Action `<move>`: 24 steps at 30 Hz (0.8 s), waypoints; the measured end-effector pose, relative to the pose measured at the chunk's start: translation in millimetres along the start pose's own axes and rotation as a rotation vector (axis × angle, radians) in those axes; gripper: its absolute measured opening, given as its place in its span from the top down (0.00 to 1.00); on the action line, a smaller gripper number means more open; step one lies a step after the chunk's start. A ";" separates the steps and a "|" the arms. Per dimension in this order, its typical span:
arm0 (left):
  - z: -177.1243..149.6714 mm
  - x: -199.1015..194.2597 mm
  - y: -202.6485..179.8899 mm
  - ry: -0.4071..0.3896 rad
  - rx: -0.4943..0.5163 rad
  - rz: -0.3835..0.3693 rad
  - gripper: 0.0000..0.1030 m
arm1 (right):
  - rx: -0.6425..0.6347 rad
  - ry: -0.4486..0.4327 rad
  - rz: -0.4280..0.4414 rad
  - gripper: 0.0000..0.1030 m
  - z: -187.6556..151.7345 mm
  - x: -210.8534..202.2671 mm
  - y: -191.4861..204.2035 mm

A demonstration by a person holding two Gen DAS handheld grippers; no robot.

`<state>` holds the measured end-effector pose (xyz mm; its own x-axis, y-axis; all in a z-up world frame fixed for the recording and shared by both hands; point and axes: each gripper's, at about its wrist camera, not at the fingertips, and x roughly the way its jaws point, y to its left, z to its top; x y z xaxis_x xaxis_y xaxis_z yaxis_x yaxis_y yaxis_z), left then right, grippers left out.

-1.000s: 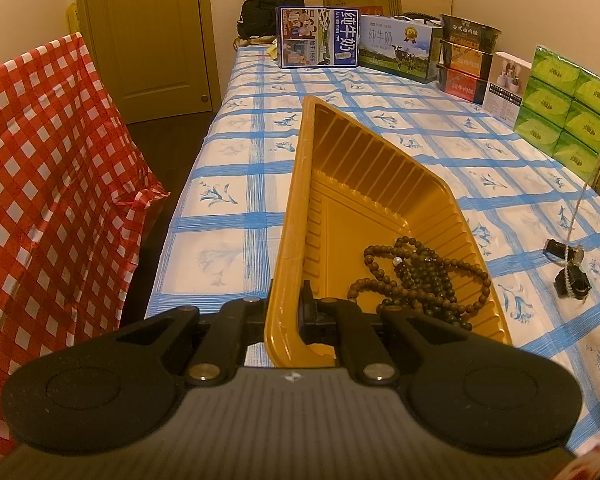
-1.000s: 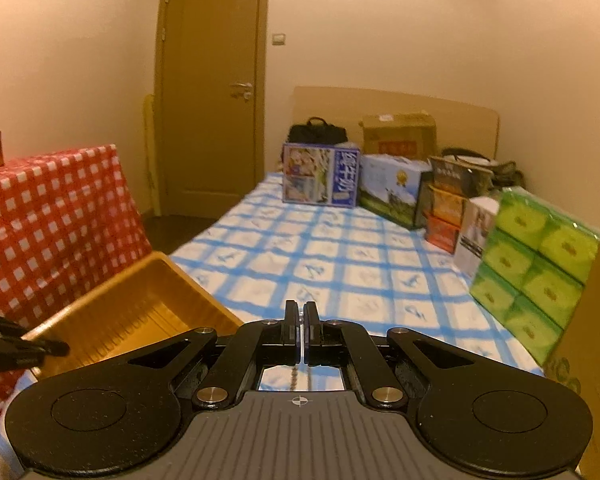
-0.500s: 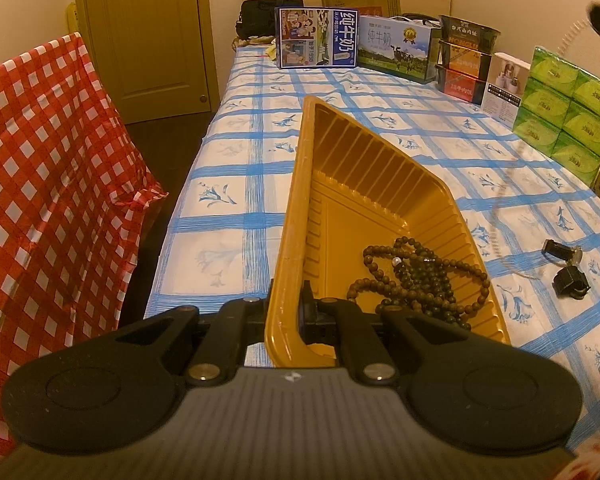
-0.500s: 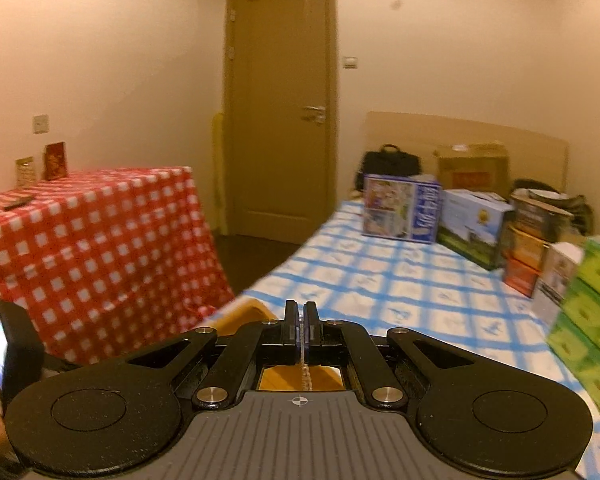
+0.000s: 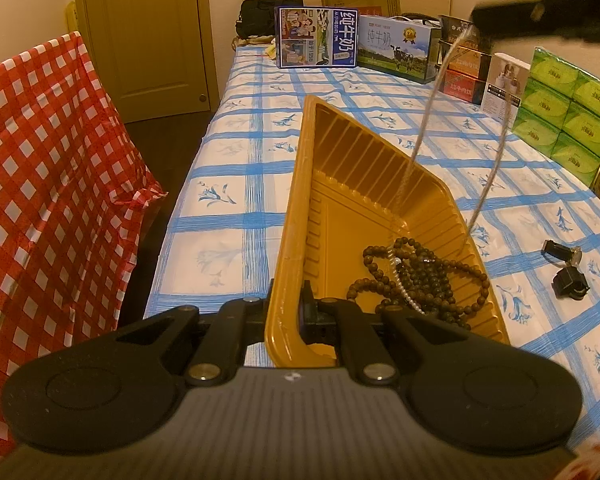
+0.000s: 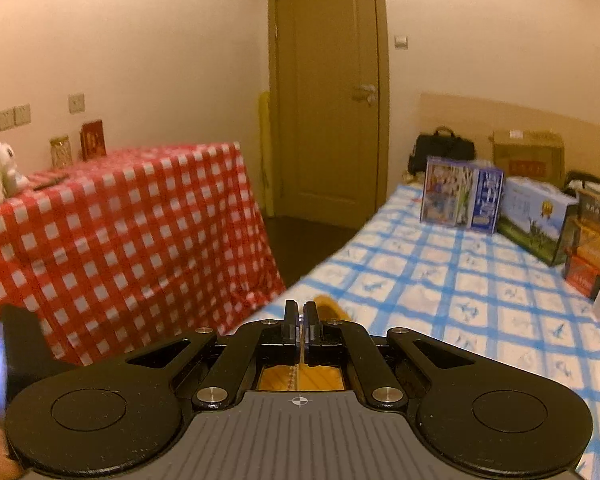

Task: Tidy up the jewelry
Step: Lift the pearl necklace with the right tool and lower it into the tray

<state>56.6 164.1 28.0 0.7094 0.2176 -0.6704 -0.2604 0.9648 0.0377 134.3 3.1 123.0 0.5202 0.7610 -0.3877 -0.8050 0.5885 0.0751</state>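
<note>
While the left gripper (image 5: 286,312) pinches the near rim of the yellow tray (image 5: 300,208), the right gripper (image 6: 301,322), shut tight on a thin pale chain (image 5: 424,128), holds it up so it hangs down onto the brown bead necklace (image 5: 424,276) lying in the tray just ahead.

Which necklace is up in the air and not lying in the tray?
The thin silvery chain, dangling from the right tool. The brown bead necklace lies piled in the yellow tray.

Both wrist views look along the bed (image 5: 260,152) toward the door (image 6: 324,92), sharing the boxes (image 5: 316,36).
</note>
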 end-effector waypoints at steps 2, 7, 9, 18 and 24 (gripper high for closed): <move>0.4 0.2 -0.1 0.000 -0.001 0.000 0.94 | 0.017 0.037 -0.003 0.99 -7.5 12.5 -3.4; 1.1 0.3 -1.5 0.001 -0.001 0.000 0.94 | 0.077 0.124 0.001 0.99 -26.6 37.1 -15.9; -0.1 0.7 0.9 0.000 -0.002 -0.001 0.94 | 0.098 0.156 0.006 0.99 -33.4 44.0 -20.1; -1.7 0.8 2.0 0.000 -0.004 -0.001 0.94 | 0.114 0.213 0.034 0.98 -46.6 48.6 -23.3; -1.5 0.9 1.8 0.000 -0.005 -0.002 0.94 | 0.124 0.212 0.053 0.98 -46.9 46.0 -21.6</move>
<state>55.8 165.8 26.4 0.7097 0.2157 -0.6707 -0.2620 0.9645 0.0329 162.3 12.6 60.4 0.3958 0.7250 -0.5636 -0.7815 0.5882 0.2079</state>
